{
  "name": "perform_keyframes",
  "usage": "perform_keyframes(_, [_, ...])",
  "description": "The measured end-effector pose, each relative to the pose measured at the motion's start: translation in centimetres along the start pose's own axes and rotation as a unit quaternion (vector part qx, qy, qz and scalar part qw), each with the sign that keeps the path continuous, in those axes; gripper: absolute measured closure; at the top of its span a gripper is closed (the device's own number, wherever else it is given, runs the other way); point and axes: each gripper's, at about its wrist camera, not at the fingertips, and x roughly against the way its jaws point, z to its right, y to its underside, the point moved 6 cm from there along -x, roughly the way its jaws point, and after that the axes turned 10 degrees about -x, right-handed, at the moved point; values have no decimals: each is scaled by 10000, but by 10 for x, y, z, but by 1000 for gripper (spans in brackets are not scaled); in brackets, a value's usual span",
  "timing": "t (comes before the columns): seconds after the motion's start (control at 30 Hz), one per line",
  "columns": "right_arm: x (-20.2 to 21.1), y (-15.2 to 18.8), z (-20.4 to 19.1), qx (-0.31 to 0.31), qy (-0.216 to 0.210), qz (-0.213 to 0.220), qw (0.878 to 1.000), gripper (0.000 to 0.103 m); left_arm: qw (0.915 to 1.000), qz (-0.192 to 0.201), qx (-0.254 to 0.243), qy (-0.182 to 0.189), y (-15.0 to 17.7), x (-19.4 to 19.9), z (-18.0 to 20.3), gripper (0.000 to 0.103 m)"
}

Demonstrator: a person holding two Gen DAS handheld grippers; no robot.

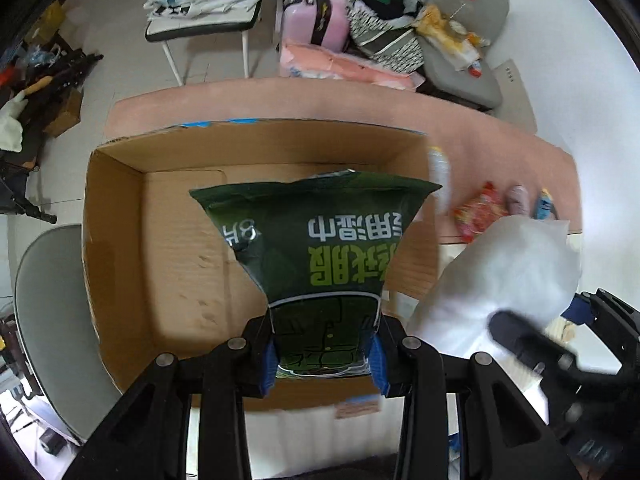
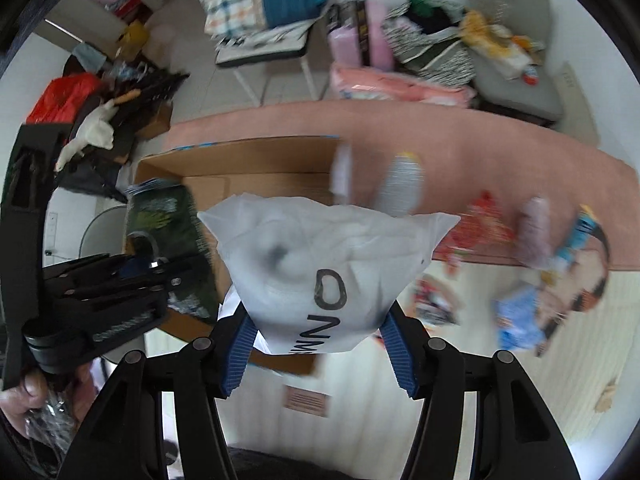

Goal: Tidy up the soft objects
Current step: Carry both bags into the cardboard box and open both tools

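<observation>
Left hand-held gripper (image 1: 323, 354): its jaws were closed on the lower end of a dark green wipes pack (image 1: 320, 240), which stood out ahead of the fingers, above the open cardboard box (image 1: 120, 240).

Right hand-held gripper (image 2: 320, 350): its jaws were closed on the base of a white plastic-wrapped bundle (image 2: 324, 264) printed with black letters; the bundle was lifted clear of the tabletop, beside the box's right wall.

Cardboard box: it sat directly ahead of the left hand-held gripper; the floor of the box that showed around the green pack appeared bare, so nothing looked deposited yet, though the pack hid part of the interior.

Items remaining: ahead and to the right of the right hand-held gripper, on the pink tabletop (image 2: 520, 152), lay a red snack packet (image 2: 482, 226), a pale pink pouch (image 2: 534, 232) and a blue-and-yellow packet (image 2: 580, 236); nearer the box stood a whitish bottle-like item (image 2: 402, 184), too blurred to identify with confidence.

Progress (judged): early to middle stage. Two soft items were in hand and poised at the box, neither released; at least three or four further items were left on the tabletop to be collected.

Next requirement (judged): lowering each held item into the box and opening the jaws.
</observation>
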Motion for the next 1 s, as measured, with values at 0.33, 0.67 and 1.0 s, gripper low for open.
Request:
perform_keyframes(0.33, [-104, -36, -64, 326, 818, -944, 9916, 42, 9965, -794, -20, 266, -30, -80, -63, 70])
perform_keyframes(0.67, [-160, -62, -57, 331, 1306, -1529, 9790, 39, 9900, -1223, -59, 695, -41, -132, -60, 69])
perform_keyframes(1.0, [-152, -72, -57, 306, 1273, -1514, 9798, 18, 9896, -1262, 243, 653, -32, -124, -54, 53])
